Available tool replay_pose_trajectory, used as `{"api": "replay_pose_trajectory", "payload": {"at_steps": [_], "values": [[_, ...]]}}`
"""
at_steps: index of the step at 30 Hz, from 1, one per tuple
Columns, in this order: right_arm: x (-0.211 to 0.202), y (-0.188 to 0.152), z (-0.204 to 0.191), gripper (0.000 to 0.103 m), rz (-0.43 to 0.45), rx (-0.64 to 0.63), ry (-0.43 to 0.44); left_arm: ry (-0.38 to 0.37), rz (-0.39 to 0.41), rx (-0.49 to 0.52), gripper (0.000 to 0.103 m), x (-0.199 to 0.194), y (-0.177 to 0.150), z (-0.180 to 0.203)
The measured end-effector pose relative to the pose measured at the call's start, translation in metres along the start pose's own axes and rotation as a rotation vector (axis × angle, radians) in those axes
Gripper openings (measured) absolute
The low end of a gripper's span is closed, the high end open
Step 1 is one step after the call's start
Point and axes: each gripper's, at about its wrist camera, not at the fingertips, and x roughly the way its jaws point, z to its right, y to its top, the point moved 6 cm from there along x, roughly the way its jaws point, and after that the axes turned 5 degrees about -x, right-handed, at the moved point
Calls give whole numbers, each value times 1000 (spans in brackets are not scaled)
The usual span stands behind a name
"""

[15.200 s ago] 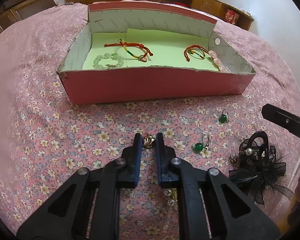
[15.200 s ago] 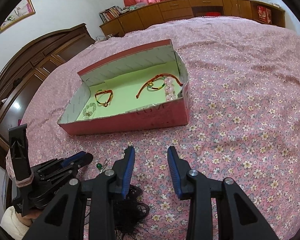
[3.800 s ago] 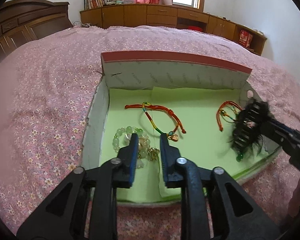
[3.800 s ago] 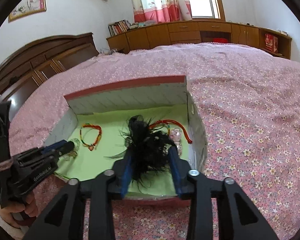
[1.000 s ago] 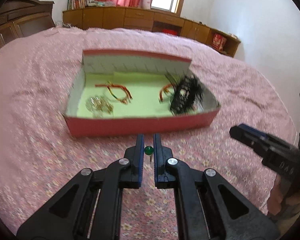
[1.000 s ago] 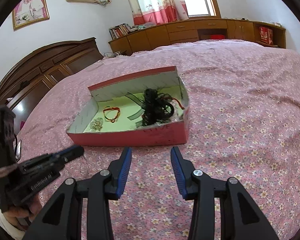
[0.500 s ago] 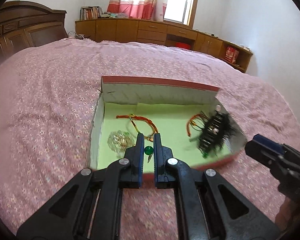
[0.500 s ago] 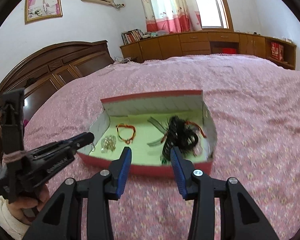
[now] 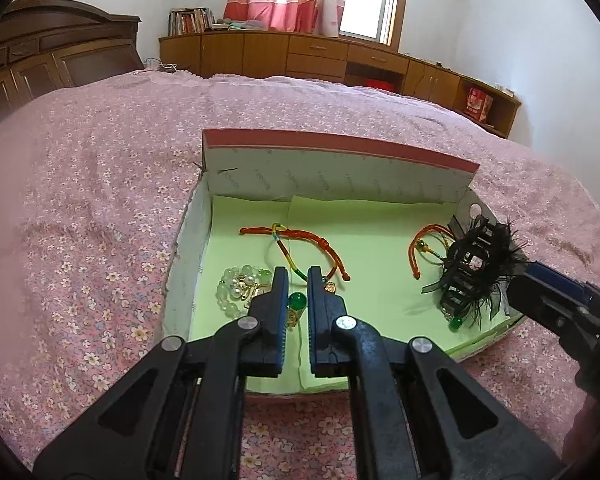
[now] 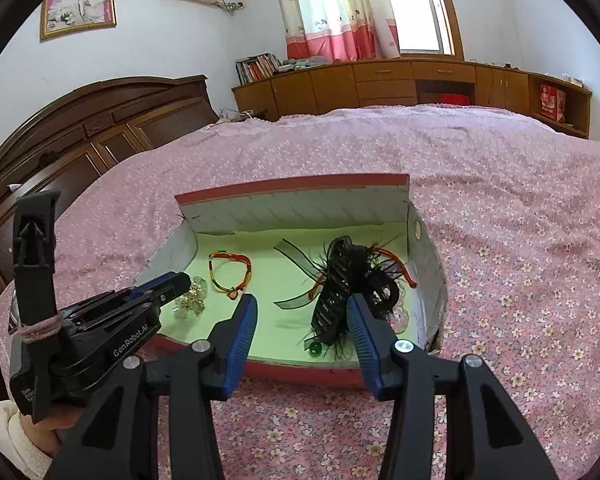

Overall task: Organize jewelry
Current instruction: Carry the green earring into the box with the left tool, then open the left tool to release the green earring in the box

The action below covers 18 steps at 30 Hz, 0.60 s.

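Note:
My left gripper [image 9: 298, 280] is shut on a green bead earring [image 9: 297, 301] and hangs over the near left part of the red box [image 9: 340, 146], which has a green lining. In the box lie a pale bead bracelet [image 9: 234, 288], a red cord bracelet [image 9: 300, 240], a second cord bracelet [image 9: 420, 250], a black feathered hair clip [image 10: 338, 284] and another green earring [image 10: 315, 347]. My right gripper [image 10: 300, 314] hovers at the box's near edge. Its jaws are opening and no pad presses on anything. The hair clip lies just beyond its right finger.
The box rests on a bed with a pink flowered cover [image 10: 500, 240]. A dark wooden headboard [image 10: 100, 120] stands at the left and wooden cabinets [image 10: 380, 80] line the far wall. A sleeve and hand [image 10: 24, 436] hold the left gripper [image 10: 172, 284].
Both grippers have come forward to the box, which now fills more of each view. The left one now hangs over the lining with the earring. The right jaws stand a little wider.

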Motion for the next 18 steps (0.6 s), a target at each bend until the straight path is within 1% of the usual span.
{"api": "replay_pose_trajectory", "payload": {"at_steps": [1,3,4,5,6,8,13,16,18], "values": [[0,0,0,53,1,0,-2,3,-1,0,4,0,0,0],[-1,-1,2,55,4,1,-8,14,-3,-1,13,-2,0,-1],[-2,-1,2,57,7,3,-9,15,-1,-5,21,-5,0,-2],[-3,0,2,60,11,5,-9,13,2,-10,26,-7,0,-2],[-5,0,3,61,19,7,-12,12,4,-17,28,-10,1,-3],[-10,1,3,65,31,11,-14,15,13,-28,37,-19,1,-5],[-22,2,1,73,51,9,-22,18,27,-34,45,-35,3,-6],[-32,2,0,80,65,14,-27,18,36,-44,52,-45,2,-6],[-39,1,-1,83,72,11,-30,20,38,-45,53,-51,0,-5]]}}
